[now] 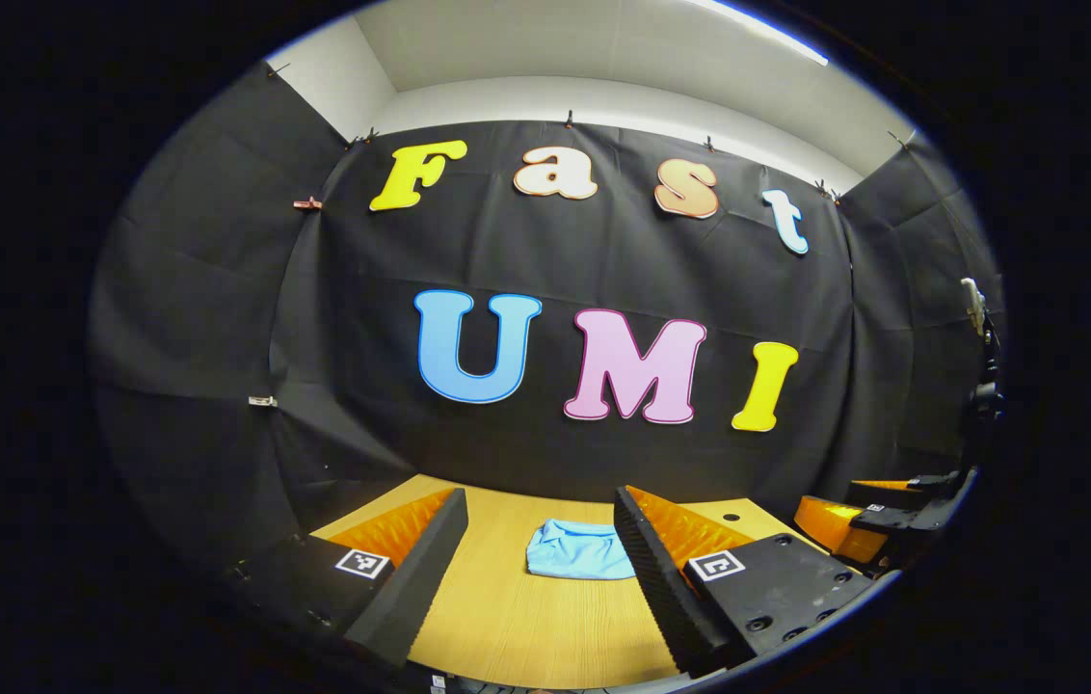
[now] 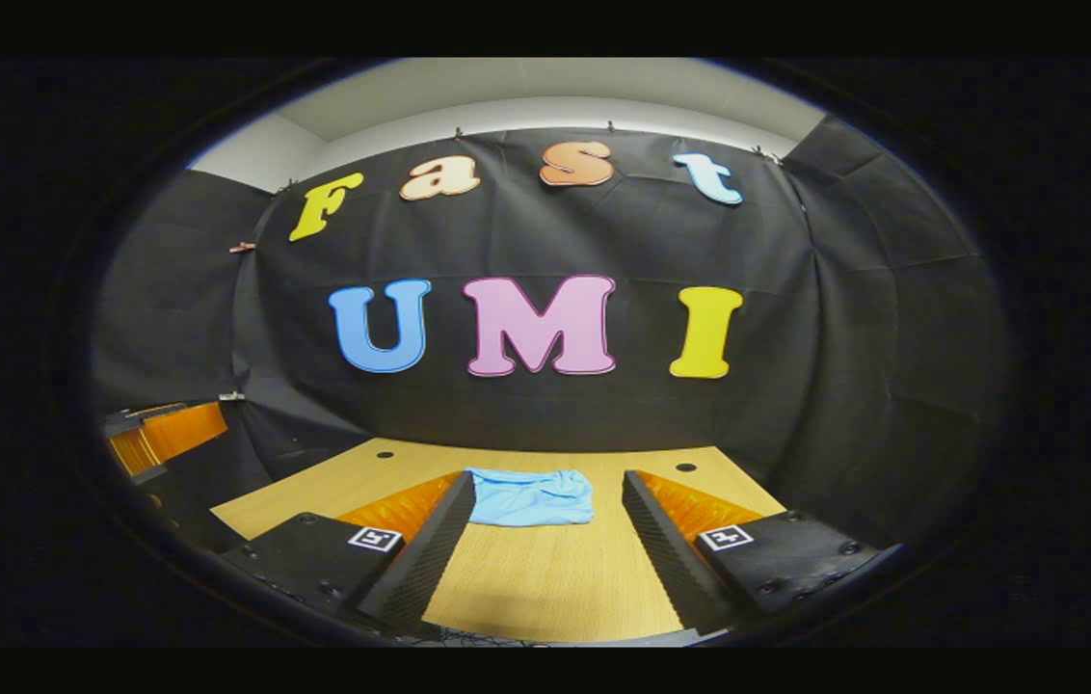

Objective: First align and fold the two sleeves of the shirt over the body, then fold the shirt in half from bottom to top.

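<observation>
A light blue shirt (image 1: pixel 579 549) (image 2: pixel 531 496) lies as a small folded bundle on the wooden table (image 1: pixel 526 617) (image 2: pixel 545 578), toward its far side. My left gripper (image 1: pixel 540 509) is open, held short of the shirt, which shows between its fingers; nothing is gripped. My right gripper (image 2: pixel 546 479) is open too, its fingers framing the shirt from the near side without touching it. In the left gripper view the right gripper (image 1: pixel 854 525) sits at the right edge. In the right gripper view the left gripper (image 2: pixel 160 434) sits at the left edge.
The booth's black cloth wall (image 1: pixel 603 260) (image 2: pixel 555 231) closes the table at the back and both sides. Small round holes (image 2: pixel 385 452) (image 2: pixel 686 467) mark the tabletop near its far edge. Bare wood lies between the shirt and the near edge.
</observation>
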Available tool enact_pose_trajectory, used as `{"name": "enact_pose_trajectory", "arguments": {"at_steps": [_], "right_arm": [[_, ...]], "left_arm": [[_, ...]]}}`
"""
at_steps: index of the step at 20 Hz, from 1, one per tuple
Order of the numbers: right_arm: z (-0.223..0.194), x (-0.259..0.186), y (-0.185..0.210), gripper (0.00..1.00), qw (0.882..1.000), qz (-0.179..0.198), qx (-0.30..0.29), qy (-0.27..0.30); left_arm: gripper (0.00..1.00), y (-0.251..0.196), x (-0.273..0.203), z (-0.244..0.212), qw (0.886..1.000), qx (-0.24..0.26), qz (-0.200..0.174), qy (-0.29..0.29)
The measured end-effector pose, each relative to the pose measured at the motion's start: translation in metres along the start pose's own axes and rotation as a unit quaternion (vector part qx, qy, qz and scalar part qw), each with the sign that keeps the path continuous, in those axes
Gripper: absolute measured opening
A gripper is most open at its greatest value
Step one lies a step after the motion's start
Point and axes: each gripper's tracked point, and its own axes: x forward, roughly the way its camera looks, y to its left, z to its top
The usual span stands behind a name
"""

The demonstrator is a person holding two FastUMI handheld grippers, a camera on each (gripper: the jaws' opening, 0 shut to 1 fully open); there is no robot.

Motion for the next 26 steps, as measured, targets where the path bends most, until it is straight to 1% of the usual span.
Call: {"name": "enact_pose_trajectory", "arguments": {"at_steps": [3,6,9,15,18,21,26], "right_arm": [[-0.003,0.002,0.004,0.96,1.0,0.003,-0.004,-0.002],[-0.012,0.005,0.003,0.95,1.0,0.005,-0.006,0.008],[-0.013,0.008,-0.005,0.96,1.0,-0.005,-0.011,0.012],[-0.008,0.007,-0.011,0.96,1.0,-0.022,-0.009,0.003],[-0.009,0.006,-0.01,0.95,1.0,-0.025,-0.012,0.003],[-0.008,0.006,-0.011,0.96,0.999,-0.03,-0.012,0.002],[-0.01,0.002,-0.014,0.95,0.999,-0.039,-0.011,0.004]], "left_arm": [[0.97,0.006,0.001,-0.01,1.0,-0.009,0.004,0.011],[0.97,0.01,0.007,-0.015,1.0,-0.004,0.009,0.02],[0.97,0.011,0.016,-0.011,1.0,0.0,0.008,0.013],[0.97,0.013,0.028,-0.02,0.999,0.027,-0.01,0.019],[0.97,0.012,0.034,-0.019,0.999,0.022,-0.022,0.021],[0.97,0.014,0.039,-0.023,0.999,0.018,-0.025,0.023],[0.97,0.012,0.038,-0.03,0.999,0.025,-0.035,0.029]]}}
